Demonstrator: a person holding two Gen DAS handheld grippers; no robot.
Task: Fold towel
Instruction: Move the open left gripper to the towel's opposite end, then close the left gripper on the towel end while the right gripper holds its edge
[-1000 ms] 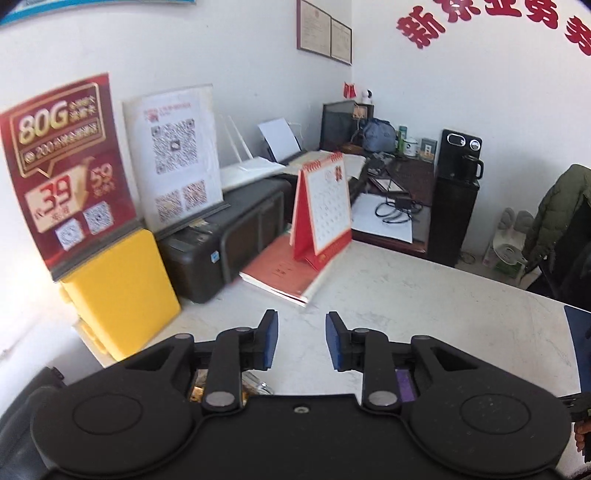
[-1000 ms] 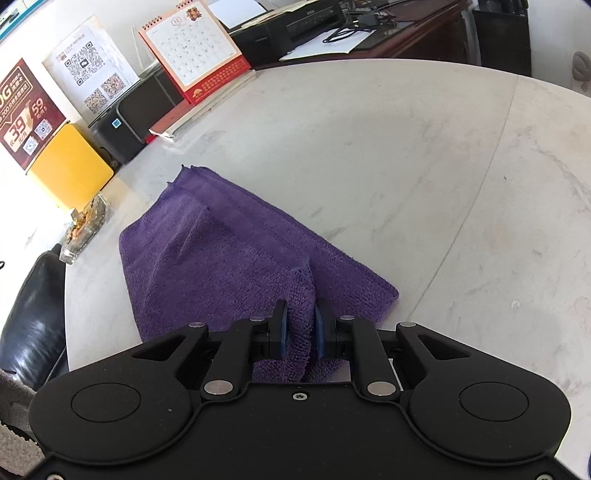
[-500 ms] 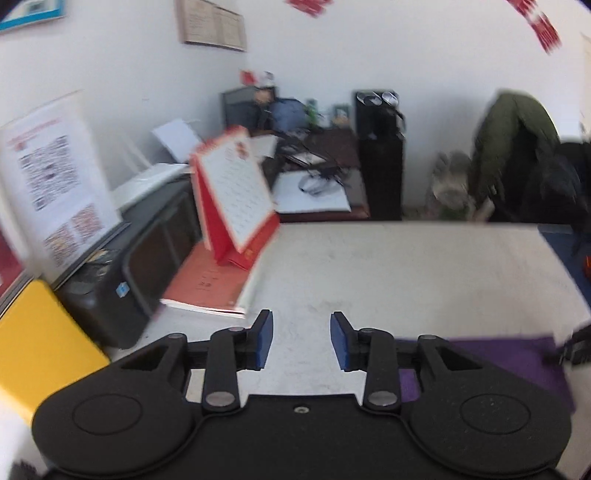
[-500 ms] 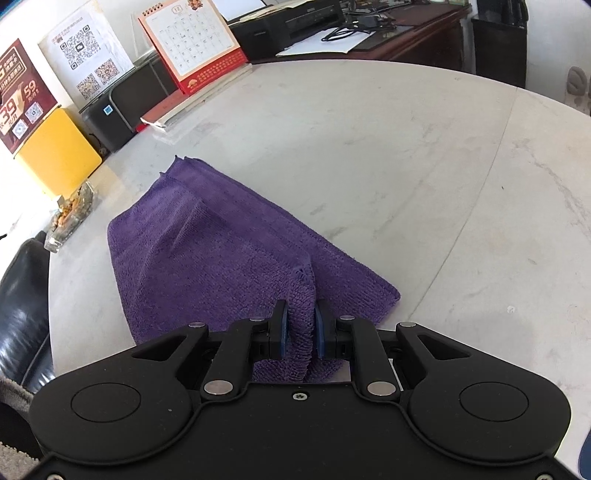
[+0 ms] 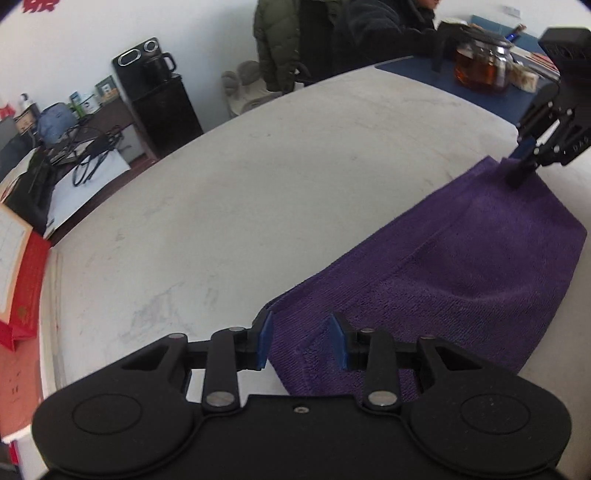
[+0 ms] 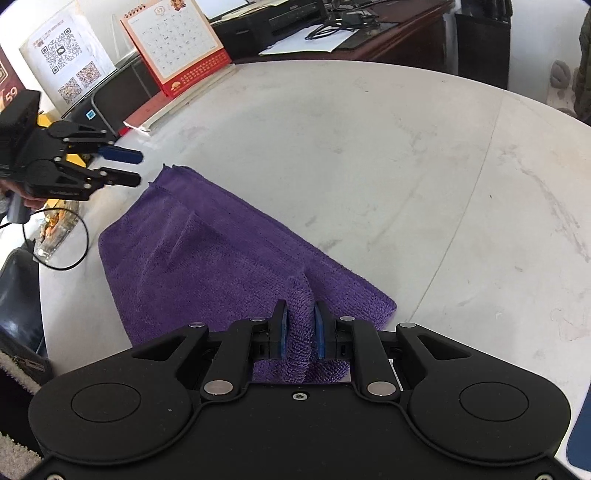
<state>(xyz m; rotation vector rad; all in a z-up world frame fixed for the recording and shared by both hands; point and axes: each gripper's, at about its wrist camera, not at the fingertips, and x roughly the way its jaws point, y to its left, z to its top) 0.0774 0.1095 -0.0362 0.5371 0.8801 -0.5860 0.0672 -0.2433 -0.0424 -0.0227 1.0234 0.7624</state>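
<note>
A purple towel (image 5: 480, 266) (image 6: 207, 258) lies folded on the pale marble table (image 5: 258, 206) (image 6: 406, 166). My left gripper (image 5: 301, 341) is open and points down over one towel corner; the cloth shows below its blue pads without being pinched. In the right wrist view the left gripper (image 6: 137, 168) hovers just left of that far corner. My right gripper (image 6: 299, 332) is shut on a raised pleat of the towel at the opposite end. From the left wrist view, the right gripper (image 5: 521, 162) is seen pinching the towel's far corner.
A red desk calendar (image 6: 173, 44) and a printer (image 6: 110, 92) stand along the table's far left edge. A glass dish (image 6: 55, 229) and a black cable (image 6: 83, 247) lie by the left gripper. A glass teapot (image 5: 480, 66) sits on a blue mat beside a seated person (image 5: 369, 29).
The left gripper swung from facing the wall and calendar down to the towel's corner, rolling as it came, and now shows in the right wrist view. The right gripper kept its grip and place.
</note>
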